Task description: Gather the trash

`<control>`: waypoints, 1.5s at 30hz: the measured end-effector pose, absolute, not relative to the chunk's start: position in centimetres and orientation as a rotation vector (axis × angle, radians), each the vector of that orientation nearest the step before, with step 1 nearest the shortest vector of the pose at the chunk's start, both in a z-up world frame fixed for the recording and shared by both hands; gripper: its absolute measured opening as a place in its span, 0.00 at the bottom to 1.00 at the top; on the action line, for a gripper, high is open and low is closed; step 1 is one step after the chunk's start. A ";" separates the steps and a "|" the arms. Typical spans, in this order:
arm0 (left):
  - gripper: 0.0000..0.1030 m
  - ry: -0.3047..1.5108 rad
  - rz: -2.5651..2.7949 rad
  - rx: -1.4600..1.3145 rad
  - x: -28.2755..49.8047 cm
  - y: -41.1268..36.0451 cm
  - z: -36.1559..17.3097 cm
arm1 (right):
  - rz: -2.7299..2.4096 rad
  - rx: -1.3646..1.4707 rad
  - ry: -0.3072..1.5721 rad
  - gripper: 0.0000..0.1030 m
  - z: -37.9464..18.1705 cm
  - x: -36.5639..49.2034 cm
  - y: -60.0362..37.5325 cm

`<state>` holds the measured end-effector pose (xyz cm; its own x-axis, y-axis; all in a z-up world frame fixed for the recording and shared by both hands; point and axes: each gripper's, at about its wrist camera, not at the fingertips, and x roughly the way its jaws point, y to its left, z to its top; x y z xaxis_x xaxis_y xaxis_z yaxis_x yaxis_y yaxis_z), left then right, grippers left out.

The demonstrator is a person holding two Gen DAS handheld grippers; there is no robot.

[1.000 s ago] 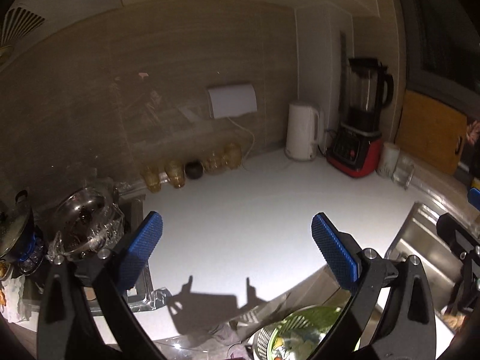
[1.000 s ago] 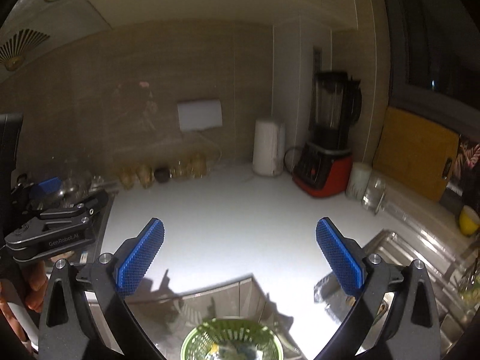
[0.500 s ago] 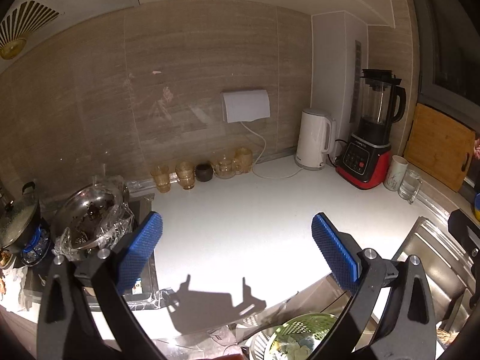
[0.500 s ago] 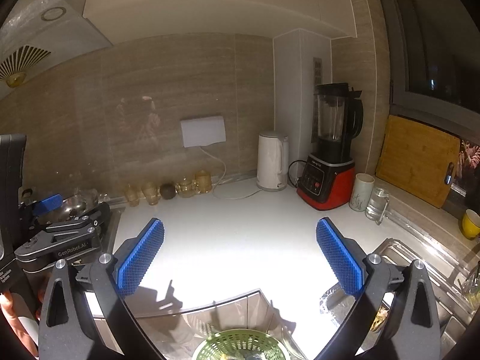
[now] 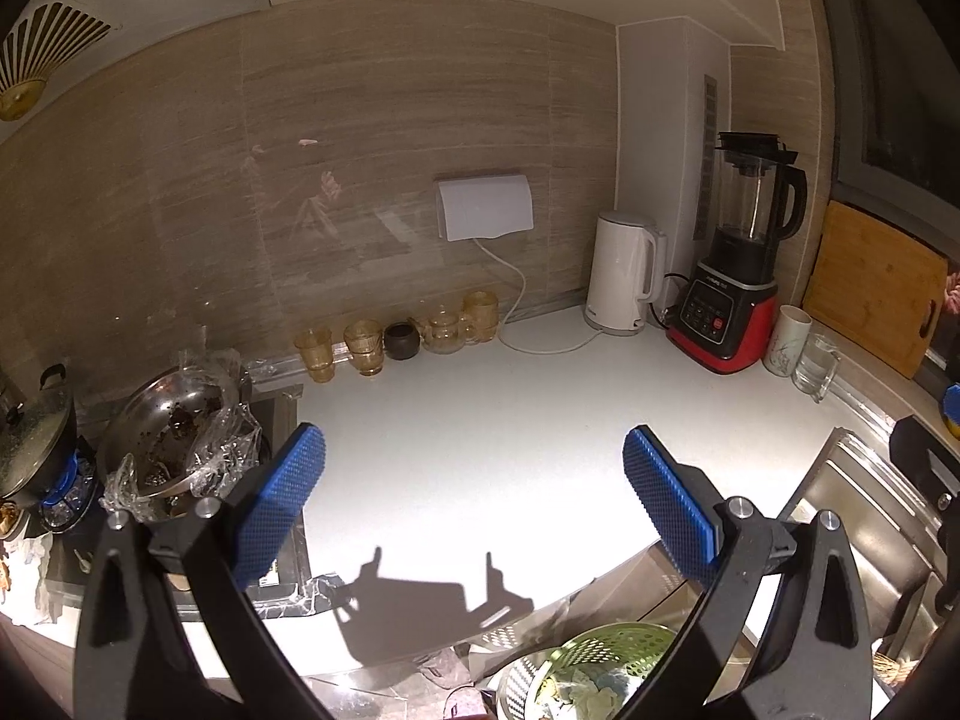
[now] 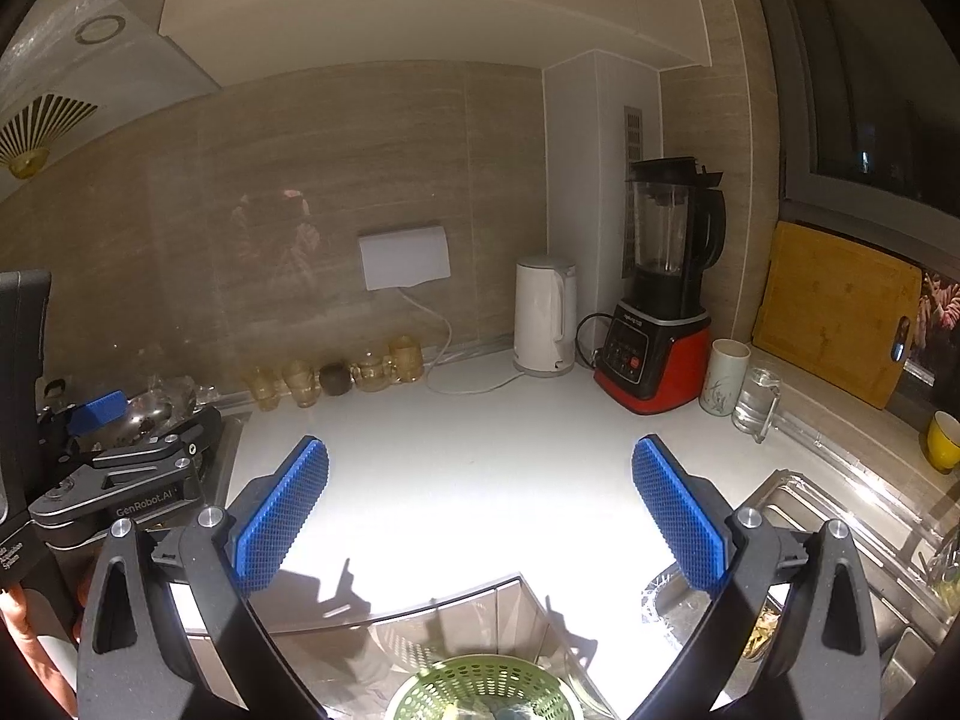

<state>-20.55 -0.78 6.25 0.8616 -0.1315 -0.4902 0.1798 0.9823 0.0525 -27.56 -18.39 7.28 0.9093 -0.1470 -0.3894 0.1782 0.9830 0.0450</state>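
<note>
You've got both tongs held up over the white countertop point(image 5: 480, 450), pointing at the back wall. Left gripper point(image 5: 474, 501) is spread wide with nothing in it, right gripper point(image 6: 480, 510) same deal. The green perforated plastic basket point(image 5: 600, 666) with the crumpled scraps sits low, just under and between the right tong's blue pads point(image 6: 282, 516). Compared to a second ago, you've tilted both up a bit, so more wall shows and less basket.
</note>
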 end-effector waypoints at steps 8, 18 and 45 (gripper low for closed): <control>0.92 0.516 -0.190 0.105 -20.3 -0.7 6.0 | -0.172 0.080 0.403 0.98 7.0 -27.5 -18.3; 0.92 0.522 -0.210 0.105 -20.0 -0.6 6.0 | -0.174 0.082 0.405 0.98 7.0 -27.5 -18.5; 0.92 0.529 -0.236 0.104 -19.0 -1.1 5.7 | -0.180 0.085 0.430 0.98 6.3 -26.9 -18.7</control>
<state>-19.02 -1.11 5.66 0.8372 -0.1960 -0.5105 0.2495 0.9677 0.0376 -26.85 -18.66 6.31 0.8933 -0.1558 -0.4216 0.1918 0.9805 0.0440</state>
